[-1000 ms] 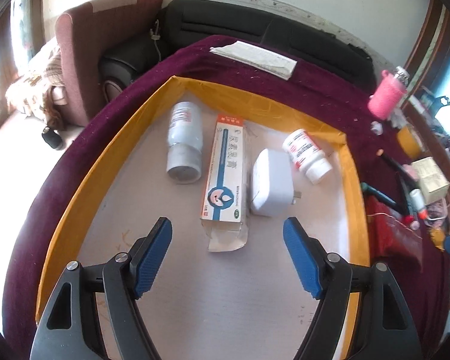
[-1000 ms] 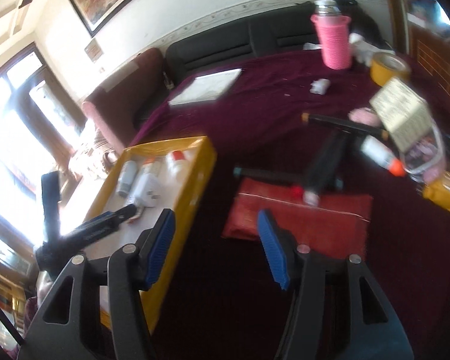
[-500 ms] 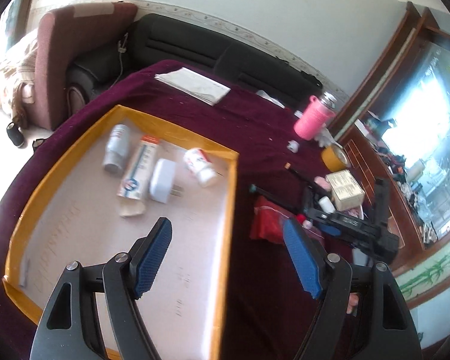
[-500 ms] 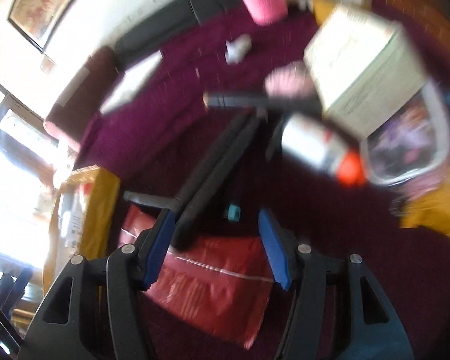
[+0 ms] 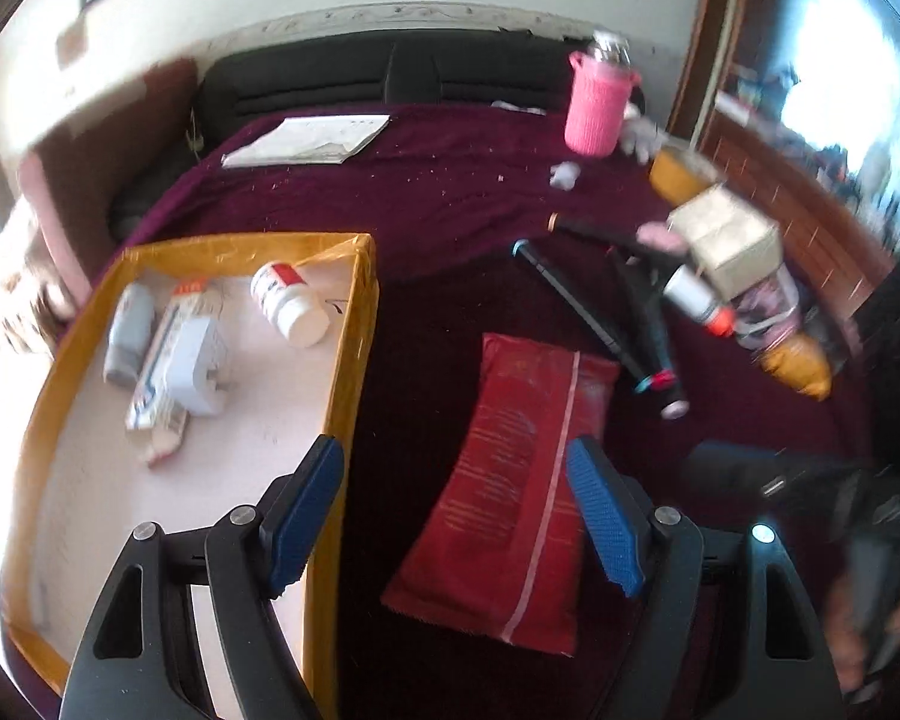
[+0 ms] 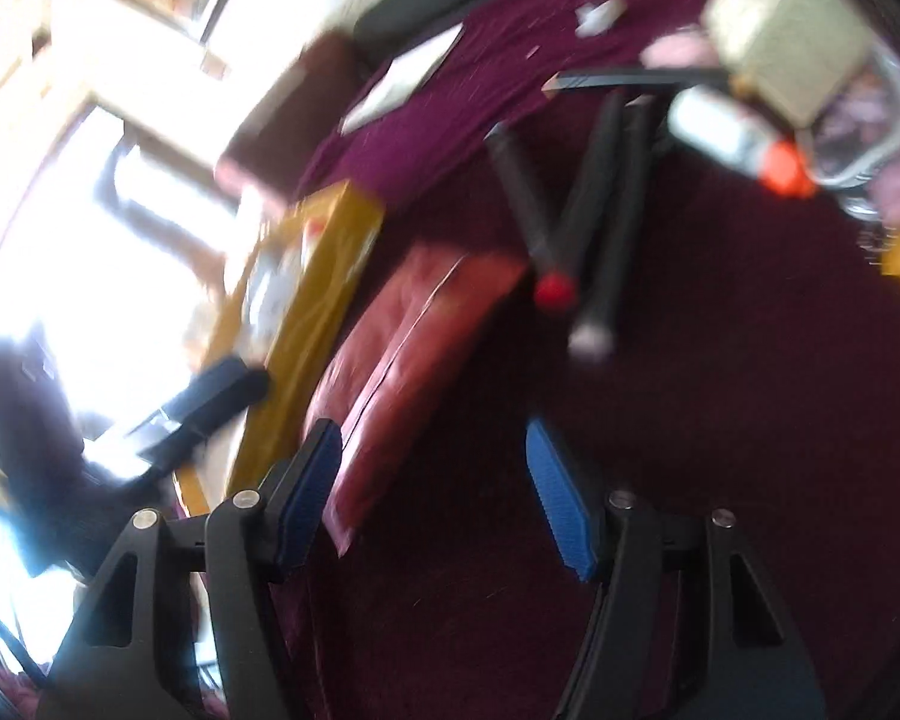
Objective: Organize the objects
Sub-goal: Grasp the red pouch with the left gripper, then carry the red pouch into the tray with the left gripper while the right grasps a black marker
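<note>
Left tool (image 5: pixel 456 510) swung over red pouch (image 5: pixel 510 480), right view blurred

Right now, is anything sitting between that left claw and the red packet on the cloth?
Nothing visible. The left gripper is open with the red packet directly below its fingers; the yellow tray's wall stands beside it.

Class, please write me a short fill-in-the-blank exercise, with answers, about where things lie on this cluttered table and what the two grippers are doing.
1. The white pill bottle with a red label lies inside the ____ tray.
2. The flat red foil packet lies on the dark ____ tablecloth.
3. Both the left gripper and the right gripper are ____, gripping nothing.
4. The tall cup in a knitted ____ sleeve stands at the table's far side.

Answers: yellow; purple; open; pink
</note>
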The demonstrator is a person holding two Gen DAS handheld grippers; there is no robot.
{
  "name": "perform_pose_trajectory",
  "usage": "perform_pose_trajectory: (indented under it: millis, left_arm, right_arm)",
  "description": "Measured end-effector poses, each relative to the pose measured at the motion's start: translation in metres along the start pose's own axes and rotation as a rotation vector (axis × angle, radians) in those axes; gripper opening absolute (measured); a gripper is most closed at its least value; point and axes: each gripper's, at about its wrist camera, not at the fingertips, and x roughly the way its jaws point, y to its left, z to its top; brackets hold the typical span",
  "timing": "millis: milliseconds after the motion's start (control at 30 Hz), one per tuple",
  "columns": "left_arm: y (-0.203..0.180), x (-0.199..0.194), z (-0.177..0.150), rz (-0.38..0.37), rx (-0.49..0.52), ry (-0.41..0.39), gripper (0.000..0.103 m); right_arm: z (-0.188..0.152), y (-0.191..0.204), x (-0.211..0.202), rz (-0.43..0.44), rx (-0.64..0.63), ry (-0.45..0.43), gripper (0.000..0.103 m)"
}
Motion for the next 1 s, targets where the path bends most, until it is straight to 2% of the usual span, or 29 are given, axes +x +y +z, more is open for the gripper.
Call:
perform_pose_trajectory:
  millis: [167,267,333,400,433,467,533,567,600,700,800,900,933,967,1000]
  left_arm:
    - [-0.025,0.04,0.002,0.071,0.146,0.069,0.072]
    - [-0.032,0.049,0.007,0.087,0.131,0.038,0.087]
    - [-0.035,0.057,0.009,0.062,0.111,0.054,0.09]
    - [-0.043,0.069,0.004,0.02,0.126,0.119,0.091]
    - [-0.048,0.071,-0.001,0.018,0.136,0.115,0.09]
    - [-0.05,0.067,-0.005,0.023,0.139,0.061,0.089]
    - [-0.049,0.063,-0.009,0.006,0.137,0.048,0.08]
    - [-0.046,0.061,-0.009,-0.033,0.117,0.059,0.062]
    - [-0.043,0.058,-0.008,-0.062,0.103,0.066,0.049]
    - [-0.037,0.047,-0.009,-0.116,0.085,0.075,0.042]
    - [-0.028,0.033,-0.012,-0.179,0.026,0.071,0.041]
    - [-0.014,0.013,-0.019,-0.241,-0.032,0.045,0.04]
    - [-0.009,0.008,-0.018,-0.254,-0.044,0.037,0.037]
    - [-0.001,-0.002,-0.018,-0.254,-0.052,0.013,0.025]
    - [0.004,-0.008,-0.015,-0.256,-0.053,-0.006,0.019]
  right_arm:
    - [0.002,-0.038,-0.006,0.097,0.107,-0.071,0.064]
    - [0.004,-0.045,-0.009,0.124,0.126,-0.08,0.063]
    - [0.006,-0.042,-0.012,0.118,0.118,-0.109,0.063]
    - [0.009,-0.046,-0.012,0.129,0.135,-0.117,0.063]
    - [0.009,-0.048,-0.011,0.136,0.148,-0.117,0.063]
    - [0.01,-0.048,-0.008,0.13,0.153,-0.119,0.063]
    - [0.01,-0.048,-0.007,0.1,0.151,-0.127,0.063]
    - [0.01,-0.047,-0.007,0.076,0.147,-0.134,0.063]
    - [0.008,-0.048,-0.013,0.055,0.14,-0.137,0.063]
    - [0.008,-0.043,-0.009,0.01,0.112,-0.143,0.063]
    - [0.007,-0.036,-0.009,-0.029,0.083,-0.154,0.062]
    - [0.007,-0.03,-0.02,-0.134,0.058,-0.194,0.063]
    - [0.009,-0.022,-0.025,-0.142,0.036,-0.205,0.063]
    - [0.009,-0.016,-0.03,-0.143,0.021,-0.209,0.063]
    - [0.014,-0.008,-0.033,-0.152,0.0,-0.212,0.063]
